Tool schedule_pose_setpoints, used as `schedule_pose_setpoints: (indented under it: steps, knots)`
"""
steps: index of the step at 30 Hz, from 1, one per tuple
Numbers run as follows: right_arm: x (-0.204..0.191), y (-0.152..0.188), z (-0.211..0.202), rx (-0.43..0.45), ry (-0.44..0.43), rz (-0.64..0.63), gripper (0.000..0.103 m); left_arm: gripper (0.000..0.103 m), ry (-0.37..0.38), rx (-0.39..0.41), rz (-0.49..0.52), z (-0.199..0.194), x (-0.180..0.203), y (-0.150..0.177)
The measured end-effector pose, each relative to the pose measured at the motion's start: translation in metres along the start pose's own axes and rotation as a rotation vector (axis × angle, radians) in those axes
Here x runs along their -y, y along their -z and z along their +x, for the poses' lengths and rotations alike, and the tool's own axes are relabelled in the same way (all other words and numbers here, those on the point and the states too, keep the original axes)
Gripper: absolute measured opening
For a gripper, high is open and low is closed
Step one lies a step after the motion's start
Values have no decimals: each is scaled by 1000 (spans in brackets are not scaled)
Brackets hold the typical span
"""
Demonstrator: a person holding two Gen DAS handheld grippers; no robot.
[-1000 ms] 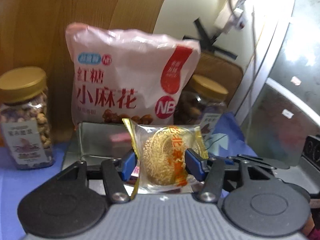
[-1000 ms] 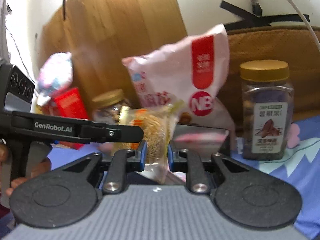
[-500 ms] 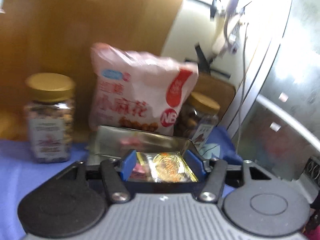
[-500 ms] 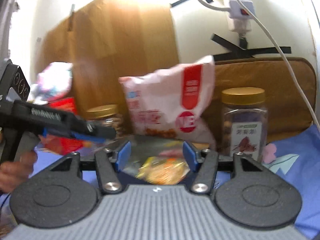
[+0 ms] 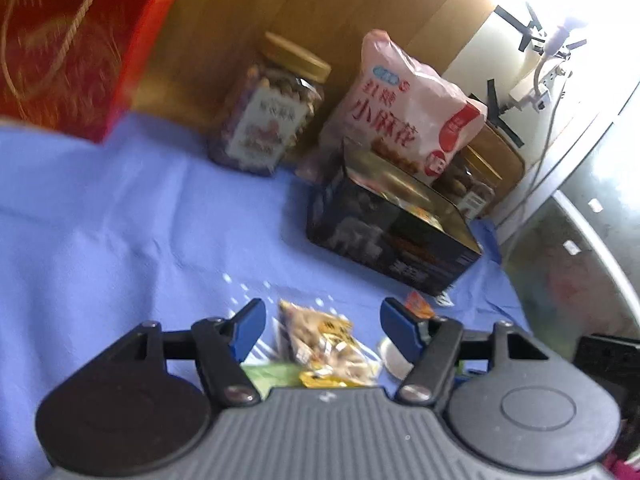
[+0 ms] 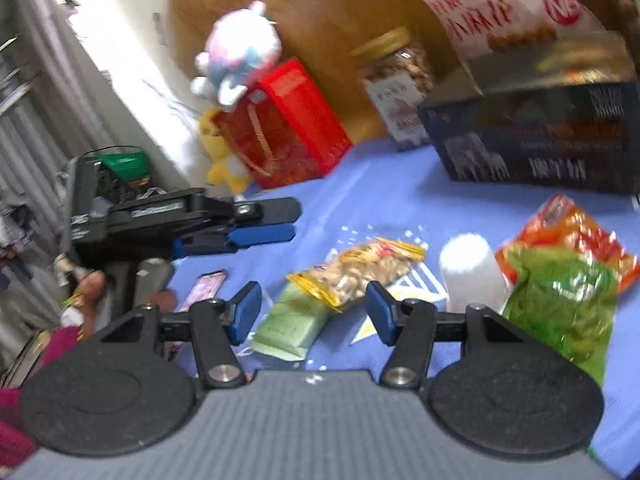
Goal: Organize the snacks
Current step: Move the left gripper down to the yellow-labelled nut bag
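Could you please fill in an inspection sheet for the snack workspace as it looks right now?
Surface: blue cloth, creased.
Job's things: open dark tin; peanut packet, green packet, orange and green bags loose on the cloth.
Clutter: white cup, nut jar, pink bag, red gift bag, plush toys.
Grippers: left gripper opening, empty; right gripper open, empty.
Cables: white cable on the wall.
Surroundings: wooden panel.

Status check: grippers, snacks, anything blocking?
Left gripper opening, empty; right gripper open, empty. Peanut packet loose on cloth, tin beyond. Nothing blocking.
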State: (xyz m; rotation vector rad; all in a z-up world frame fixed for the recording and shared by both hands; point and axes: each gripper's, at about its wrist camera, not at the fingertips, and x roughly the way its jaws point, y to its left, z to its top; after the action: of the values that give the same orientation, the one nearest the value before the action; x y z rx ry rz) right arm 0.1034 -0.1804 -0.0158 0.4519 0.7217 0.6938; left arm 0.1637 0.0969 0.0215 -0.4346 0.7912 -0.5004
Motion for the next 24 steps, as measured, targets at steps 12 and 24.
schedule_pose_setpoints:
  steps: [12, 24]
  knots:
    - [6, 9, 26, -26, 69, 79, 21, 49, -8, -107, -1, 41, 4, 17]
    - [-32, 29, -12, 73, 88, -115, 16, 43, 60, -56, 76, 11, 42, 31]
